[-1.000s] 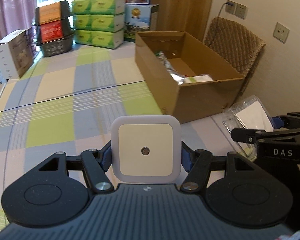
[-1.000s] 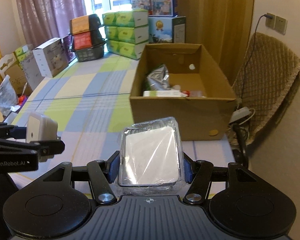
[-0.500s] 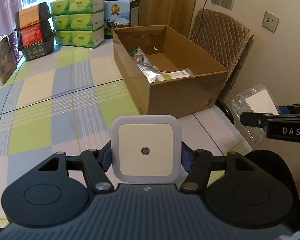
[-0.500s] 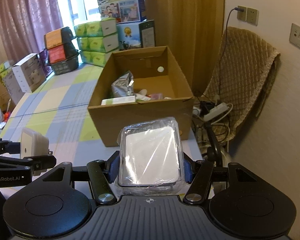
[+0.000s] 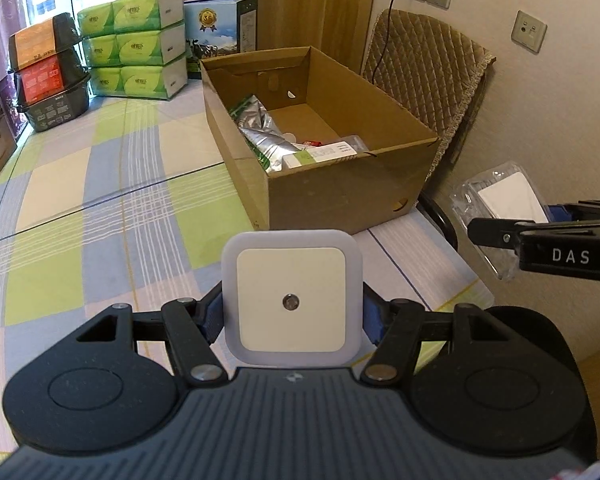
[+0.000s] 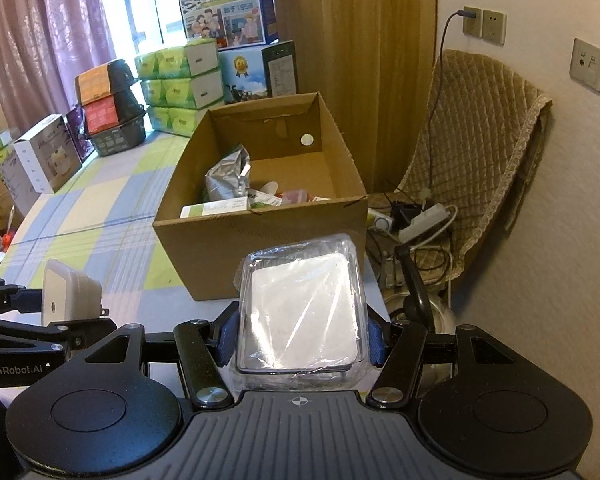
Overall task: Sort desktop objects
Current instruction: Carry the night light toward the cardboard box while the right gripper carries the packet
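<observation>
A: Left wrist view. The blue fingers (image 5: pixel 216 314) of the left gripper (image 5: pixel 292 316) are closed against both sides of a square white night light (image 5: pixel 291 298), which is held upright with its flat face and small centre sensor toward the camera. It is clear of the worktop (image 5: pixel 100 208), which is covered by a green, blue and cream checked cloth.

B: And the box?

A: An open cardboard box (image 5: pixel 340 196) stands on the worktop ahead and slightly right of the night light, well apart from it. Inside: a silver foil bag (image 5: pixel 264 136) and a white-and-green carton (image 5: pixel 324 154) leaning at the near wall. At the right edge the right gripper (image 5: pixel 540 240) enters the frame, marked "DAS", with a clear plastic packet (image 5: pixel 500 200) in it, off the worktop's right edge.

B: Right wrist view?

A: The right gripper's fingers (image 6: pixel 374 340) are pressed onto the sides of the clear plastic packet, a transparent case with a white flat item inside, wrapped in crinkled film. It is held in the air in front of the box's near wall, low of the rim. The left gripper shows at the lower left with the night light seen side-on, its plug prongs pointing right.

B: Surroundings?

A: Stacked green tissue packs (image 6: pixel 180 84) and a blue milk carton box (image 6: pixel 226 4) beyond the cardboard box; a chair with a quilted brown cover (image 6: pixel 484 140) to its right, with a power strip (image 6: pixel 424 220) on the seat.
</observation>
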A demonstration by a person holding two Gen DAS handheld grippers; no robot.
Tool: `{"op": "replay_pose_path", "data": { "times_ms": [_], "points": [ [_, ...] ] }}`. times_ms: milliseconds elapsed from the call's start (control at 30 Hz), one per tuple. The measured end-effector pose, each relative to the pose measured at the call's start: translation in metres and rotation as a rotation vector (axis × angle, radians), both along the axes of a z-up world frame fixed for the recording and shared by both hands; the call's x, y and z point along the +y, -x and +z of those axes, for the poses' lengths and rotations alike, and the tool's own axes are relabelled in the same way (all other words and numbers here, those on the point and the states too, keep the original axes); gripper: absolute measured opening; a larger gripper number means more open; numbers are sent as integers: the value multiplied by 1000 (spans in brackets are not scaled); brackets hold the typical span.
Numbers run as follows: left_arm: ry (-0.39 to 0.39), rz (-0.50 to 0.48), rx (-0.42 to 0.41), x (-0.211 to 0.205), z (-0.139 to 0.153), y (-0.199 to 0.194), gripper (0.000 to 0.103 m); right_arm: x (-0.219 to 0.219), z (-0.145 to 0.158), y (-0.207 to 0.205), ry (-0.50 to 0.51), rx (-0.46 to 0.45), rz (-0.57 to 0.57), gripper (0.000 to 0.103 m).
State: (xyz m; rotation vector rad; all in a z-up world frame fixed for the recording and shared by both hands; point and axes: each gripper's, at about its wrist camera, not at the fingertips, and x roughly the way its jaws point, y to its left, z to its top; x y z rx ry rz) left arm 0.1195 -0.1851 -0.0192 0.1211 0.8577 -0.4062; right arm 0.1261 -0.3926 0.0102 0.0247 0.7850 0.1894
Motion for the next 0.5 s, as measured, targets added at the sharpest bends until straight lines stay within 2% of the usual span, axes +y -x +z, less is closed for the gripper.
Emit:
{"op": "replay_pose_path", "data": {
  "times_ms": [500],
  "points": [
    [7, -9, -2, -13, 4, -9, 61, -6, 0, -7, -4, -5, -11, 57]
  ]
}}
